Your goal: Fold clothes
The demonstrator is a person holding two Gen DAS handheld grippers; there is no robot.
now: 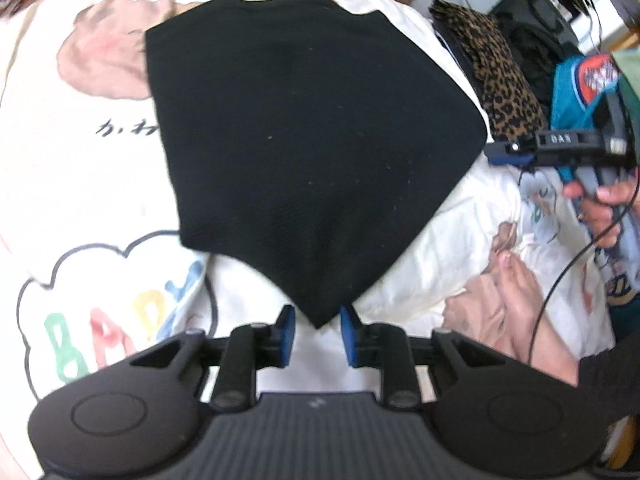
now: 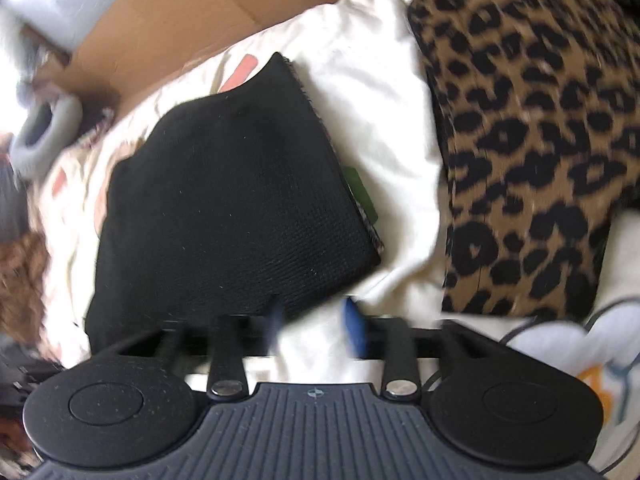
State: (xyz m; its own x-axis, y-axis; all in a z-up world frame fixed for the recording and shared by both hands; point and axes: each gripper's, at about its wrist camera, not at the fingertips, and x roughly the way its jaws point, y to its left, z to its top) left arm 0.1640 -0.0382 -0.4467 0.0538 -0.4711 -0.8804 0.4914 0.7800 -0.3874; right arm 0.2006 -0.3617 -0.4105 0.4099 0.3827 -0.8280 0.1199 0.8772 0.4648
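Note:
A folded black garment [image 1: 304, 152] lies flat on a white printed bed sheet [image 1: 80, 184]. My left gripper [image 1: 318, 332] is open, its blue pads either side of the garment's near corner without gripping it. My right gripper [image 1: 508, 154] shows at the right, by the garment's right corner, with its blue tip beside the cloth. In the right wrist view the black garment [image 2: 232, 192] fills the middle, and my right gripper [image 2: 316, 320] is open and blurred, its left finger at the garment's near edge.
A folded leopard-print garment [image 1: 500, 80] lies right of the black one; it also fills the right wrist view's right side [image 2: 540, 140]. A teal garment [image 1: 576, 92] sits beyond it. Cardboard [image 2: 200, 12] stands behind the bed. A cable [image 1: 560, 280] hangs from the right gripper.

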